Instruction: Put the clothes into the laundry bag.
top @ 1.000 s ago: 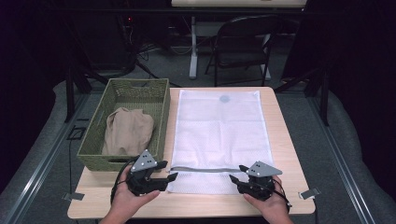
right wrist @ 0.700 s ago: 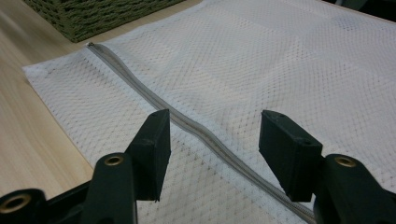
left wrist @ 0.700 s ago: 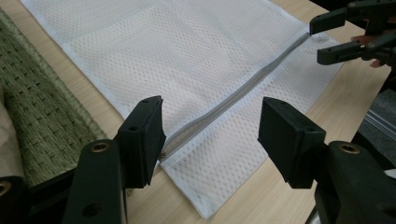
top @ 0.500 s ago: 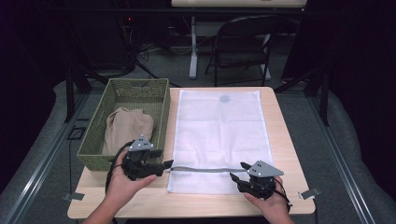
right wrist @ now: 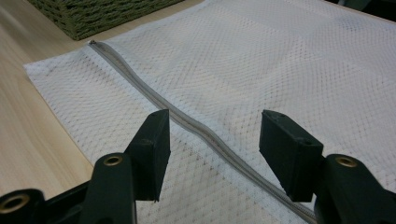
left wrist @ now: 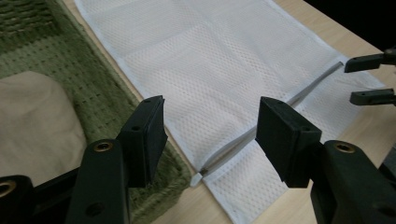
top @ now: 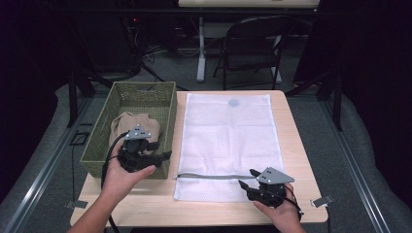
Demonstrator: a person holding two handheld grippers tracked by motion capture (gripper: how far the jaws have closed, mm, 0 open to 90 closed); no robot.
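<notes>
Lying flat: mesh bag (top: 228, 141), long axis front-to-back, zipper (top: 214, 176) crosswise | both tools spread, empty

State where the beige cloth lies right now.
In the high view, the beige cloth lies inside the green woven basket at the table's left, beside the white mesh bag.

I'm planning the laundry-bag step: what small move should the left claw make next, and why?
Probably ease the left claw down onto the beige cloth in the green basket: its jaws stand open and empty above the basket's near end, and the mesh bag lies flat alongside.
</notes>
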